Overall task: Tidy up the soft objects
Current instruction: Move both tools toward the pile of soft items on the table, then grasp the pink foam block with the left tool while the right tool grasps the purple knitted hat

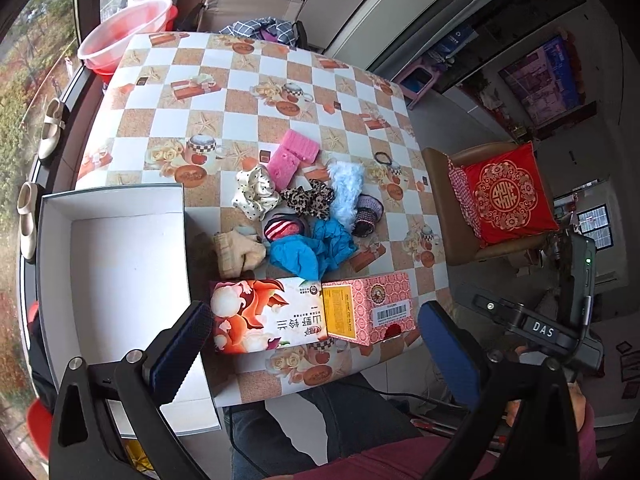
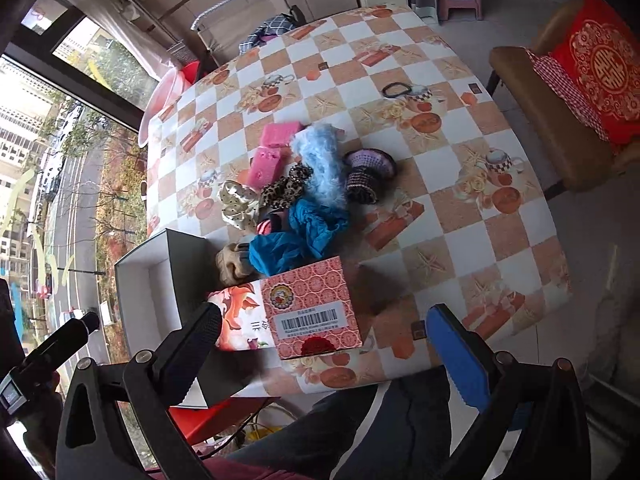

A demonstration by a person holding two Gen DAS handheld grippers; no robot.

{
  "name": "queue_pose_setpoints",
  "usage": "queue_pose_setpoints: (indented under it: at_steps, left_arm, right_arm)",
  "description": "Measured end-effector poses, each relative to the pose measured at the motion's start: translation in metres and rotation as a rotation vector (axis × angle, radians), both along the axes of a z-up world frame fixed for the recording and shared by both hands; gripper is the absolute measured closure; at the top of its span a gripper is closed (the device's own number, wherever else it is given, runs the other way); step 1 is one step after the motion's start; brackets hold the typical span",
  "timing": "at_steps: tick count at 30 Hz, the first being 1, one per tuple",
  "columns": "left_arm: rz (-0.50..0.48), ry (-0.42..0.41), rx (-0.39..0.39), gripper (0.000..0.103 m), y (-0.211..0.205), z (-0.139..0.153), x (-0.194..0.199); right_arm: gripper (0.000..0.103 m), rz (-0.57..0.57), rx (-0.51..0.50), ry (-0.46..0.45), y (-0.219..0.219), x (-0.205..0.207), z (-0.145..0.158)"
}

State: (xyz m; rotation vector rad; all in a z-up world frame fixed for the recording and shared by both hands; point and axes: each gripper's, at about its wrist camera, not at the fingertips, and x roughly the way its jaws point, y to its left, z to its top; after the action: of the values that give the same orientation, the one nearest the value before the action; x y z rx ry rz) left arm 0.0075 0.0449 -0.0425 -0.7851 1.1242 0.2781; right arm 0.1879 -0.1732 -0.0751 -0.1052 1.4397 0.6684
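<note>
Soft objects: loose pile [image 1: 298, 208] on the checkered tabletop [image 1: 248, 80], ahead of both grippers, beyond two cartons.
Pile contents: pink knit piece [image 1: 292, 156] farthest; cream dotted scrunchie [image 1: 252, 194]; leopard scrunchie [image 1: 308, 198]; pale blue fluffy piece [image 1: 346, 188]; purple knit band [image 1: 366, 214]; striped red band [image 1: 282, 228]; crumpled blue cloth [image 1: 312, 250]; beige knit item [image 1: 236, 252] nearest the white box. Most touch or overlap one another.
Stray item: dark hair tie [image 1: 385, 157] lies apart, beyond the pile to the right.
Obstacles: floral carton [image 1: 264, 314] and pink patterned carton [image 1: 370, 308] sit side by side, touching, between the grippers and the pile. In the right wrist view the pink patterned carton [image 2: 314, 308] lies straight ahead, between the fingers.
Container: open white box [image 1: 120, 280], ahead-left of the left gripper, just beside the floral carton; its visible inside shows bare white floor.
Left gripper [image 1: 316, 354]: spread wide, holding nothing, above the near tabletop edge.
Right gripper [image 2: 324, 350]: spread wide, holding nothing, over the near edge.
Surroundings: pink basin [image 1: 124, 32] past the far-left corner; brown chair [image 1: 480, 216] with red cushion [image 1: 506, 192] to the right; checked cloth [image 1: 256, 28] on a chair behind the far edge.
</note>
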Motion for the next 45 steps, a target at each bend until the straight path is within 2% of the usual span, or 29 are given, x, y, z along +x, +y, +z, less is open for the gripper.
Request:
queue_pose_setpoints:
  at_steps: [3,10,14,18,20,25,31,35,38,40,42,45]
  left_arm:
    - [-0.022,0.087,0.020,0.000,0.001,-0.012,0.015]
    - [-0.038,0.180,0.140,0.000,0.015,-0.033,0.074]
    - [-0.059,0.218,0.277,0.000,0.028,-0.047,0.124]
    - [-0.109,0.289,0.351,0.000,0.041,-0.088,0.174]
    - [-0.134,0.361,0.380,0.000,0.047,-0.116,0.196]
    - [-0.172,0.469,0.385,0.000,0.057,-0.179,0.226]
    - [-0.171,0.534,0.363,0.000,0.066,-0.220,0.239]
    - [-0.171,0.563,0.360,0.000,0.073,-0.238,0.244]
    - [-0.156,0.576,0.375,0.000,0.079,-0.243,0.244]
    - [-0.140,0.578,0.352,0.000,0.084,-0.247,0.242]
    - [-0.124,0.578,0.314,0.000,0.089,-0.252,0.239]
    - [-0.112,0.574,0.310,0.000,0.091,-0.255,0.235]
  right_arm:
    - [0.000,-0.023,-0.026,0.007,-0.009,0.011,-0.008]
    - [0.000,-0.027,-0.086,0.032,-0.013,0.052,-0.036]
    - [0.000,0.014,-0.104,0.050,0.000,0.081,-0.059]
    - [0.000,0.055,-0.126,0.051,0.017,0.108,-0.085]
    - [0.000,0.067,-0.156,0.051,0.027,0.121,-0.101]
    - [0.000,0.073,-0.199,0.077,0.048,0.152,-0.147]
    - [0.000,0.112,-0.178,0.130,0.077,0.161,-0.186]
    - [0.000,0.178,-0.227,0.126,0.090,0.158,-0.213]
    - [0.000,0.125,-0.305,0.036,0.070,0.175,-0.214]
    - [0.000,0.072,-0.347,-0.008,0.051,0.192,-0.211]
    - [0.000,0.038,-0.313,0.024,0.036,0.205,-0.209]
    - [0.000,0.043,-0.242,0.060,0.029,0.210,-0.206]
